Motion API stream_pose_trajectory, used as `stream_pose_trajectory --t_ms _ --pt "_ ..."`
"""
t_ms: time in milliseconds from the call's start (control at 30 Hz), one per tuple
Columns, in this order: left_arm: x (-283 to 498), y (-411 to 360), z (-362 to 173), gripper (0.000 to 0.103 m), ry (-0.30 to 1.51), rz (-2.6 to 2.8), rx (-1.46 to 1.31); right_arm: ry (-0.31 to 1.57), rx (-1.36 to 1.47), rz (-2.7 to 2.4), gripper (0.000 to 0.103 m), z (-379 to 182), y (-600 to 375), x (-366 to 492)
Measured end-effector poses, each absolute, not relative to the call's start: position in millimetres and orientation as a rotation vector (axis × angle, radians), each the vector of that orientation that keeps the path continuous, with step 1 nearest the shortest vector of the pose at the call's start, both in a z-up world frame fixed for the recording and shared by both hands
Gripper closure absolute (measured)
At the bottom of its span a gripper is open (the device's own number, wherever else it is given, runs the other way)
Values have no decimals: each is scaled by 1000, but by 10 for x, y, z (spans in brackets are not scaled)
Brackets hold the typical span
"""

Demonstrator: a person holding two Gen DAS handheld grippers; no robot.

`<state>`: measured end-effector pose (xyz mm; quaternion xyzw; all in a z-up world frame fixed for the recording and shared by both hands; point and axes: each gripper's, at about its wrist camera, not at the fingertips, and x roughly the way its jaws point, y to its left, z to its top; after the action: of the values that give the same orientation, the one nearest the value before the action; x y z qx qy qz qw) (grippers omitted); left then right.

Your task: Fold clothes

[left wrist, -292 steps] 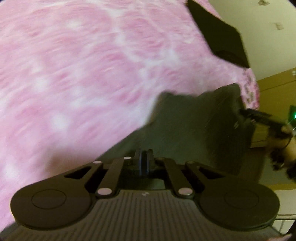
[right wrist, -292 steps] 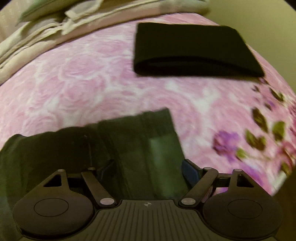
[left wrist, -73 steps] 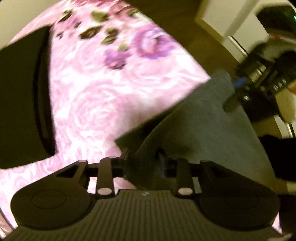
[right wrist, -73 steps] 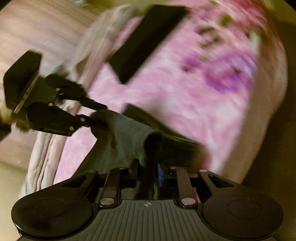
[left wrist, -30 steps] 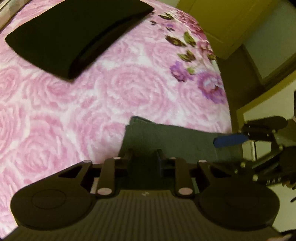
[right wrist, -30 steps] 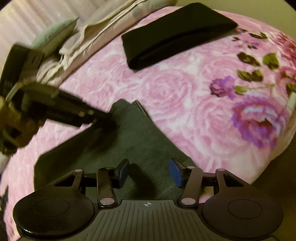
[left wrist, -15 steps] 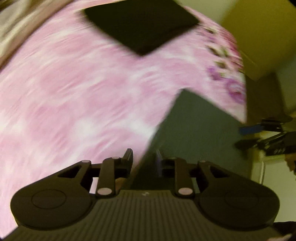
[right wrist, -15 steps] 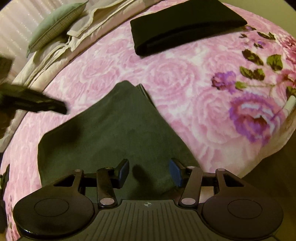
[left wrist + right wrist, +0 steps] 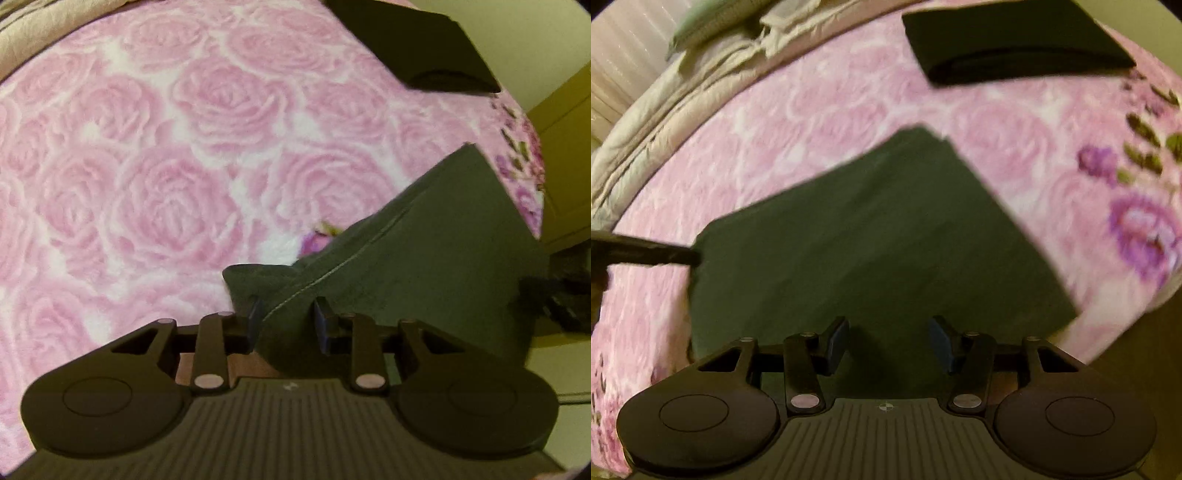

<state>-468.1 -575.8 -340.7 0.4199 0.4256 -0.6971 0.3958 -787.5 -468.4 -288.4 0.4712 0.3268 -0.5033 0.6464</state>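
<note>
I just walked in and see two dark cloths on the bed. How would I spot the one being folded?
Start at the pink rose-patterned bedspread. Near its front edge lies a flat dark green cloth. Unlike the black folded cloth farther back, it is greenish, spread wider, and has the left tool at one corner, its jaws opening around the fabric.

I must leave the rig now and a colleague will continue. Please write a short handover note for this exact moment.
Left gripper: jaws opening, a corner of the dark green garment between them, pads not pressing.
Right gripper: open, above the garment's near edge, holding nothing.
The green garment lies flat on the pink rose blanket, already folded to a rectangle. A black folded garment lies farther back.
Left: probably one more fold, then set it by the black one.
</note>
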Motion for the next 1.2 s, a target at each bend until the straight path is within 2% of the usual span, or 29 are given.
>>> stream_pose_trajectory --t_ms 133,200,267,333,367,733,1000,1200 --pt "-4596 -5716 -3440 72 1088 -1780 1036 791 1038 -1133 50 -2800 -4507 -7684" --pt "-4489 -5619 -3305 76 1076 -1783 1031 795 1050 -1140 49 -2721 -4440 -7610" --pt "-4378 -5509 -3179 77 1071 -1780 1024 785 1070 -1150 47 -2630 -4378 -7531" --pt "-4229 -5327 -3047 77 1080 -1782 1013 773 1064 -1152 25 -2524 -4302 -7422" --pt "-4166 -5226 -2995 77 1080 -1781 1013 767 1058 -1152 24 -2469 -4263 -7364" --pt "-3977 -4395 -2829 74 1185 -1772 965 785 1101 -1111 23 -2195 -3844 -7096" --pt "-4325 -4267 -2714 64 1207 -1789 912 808 1055 -1139 23 -1965 -3970 -7522" --pt "-4643 -4269 -2835 63 1202 -1703 931 831 1020 -1096 21 -2011 -4443 -8054"
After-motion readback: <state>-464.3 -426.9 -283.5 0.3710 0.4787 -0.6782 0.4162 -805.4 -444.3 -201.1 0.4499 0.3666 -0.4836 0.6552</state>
